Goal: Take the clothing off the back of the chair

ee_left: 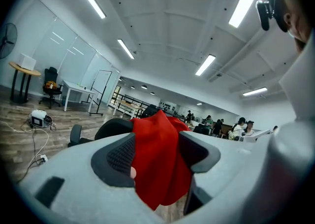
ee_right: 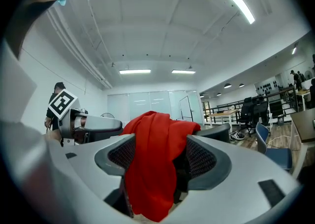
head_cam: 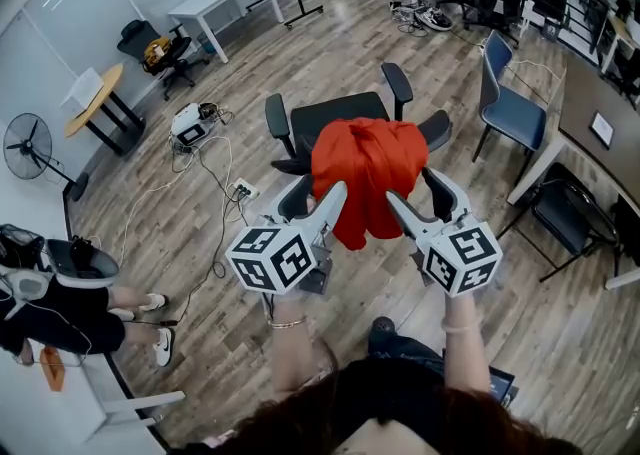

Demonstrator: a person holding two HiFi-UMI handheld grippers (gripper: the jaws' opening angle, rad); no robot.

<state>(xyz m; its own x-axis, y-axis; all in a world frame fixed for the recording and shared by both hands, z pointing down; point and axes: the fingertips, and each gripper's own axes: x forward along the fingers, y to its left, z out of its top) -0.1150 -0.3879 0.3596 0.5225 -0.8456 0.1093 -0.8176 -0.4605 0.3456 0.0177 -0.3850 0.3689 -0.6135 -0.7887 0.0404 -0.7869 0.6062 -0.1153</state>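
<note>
Our left hand-held gripper (head_cam: 318, 195) and right hand-held gripper (head_cam: 415, 193) are gaping wide at the cloth (head_cam: 368, 173), which is still hanging on the chair (head_cam: 335, 113); we are not gripping yet.

No text, label, brand or number can be read.

The clothing (head_cam: 368, 175) hangs on the chair (head_cam: 340, 115) back, between left gripper (head_cam: 322, 195) and right gripper (head_cam: 412, 189).
</note>
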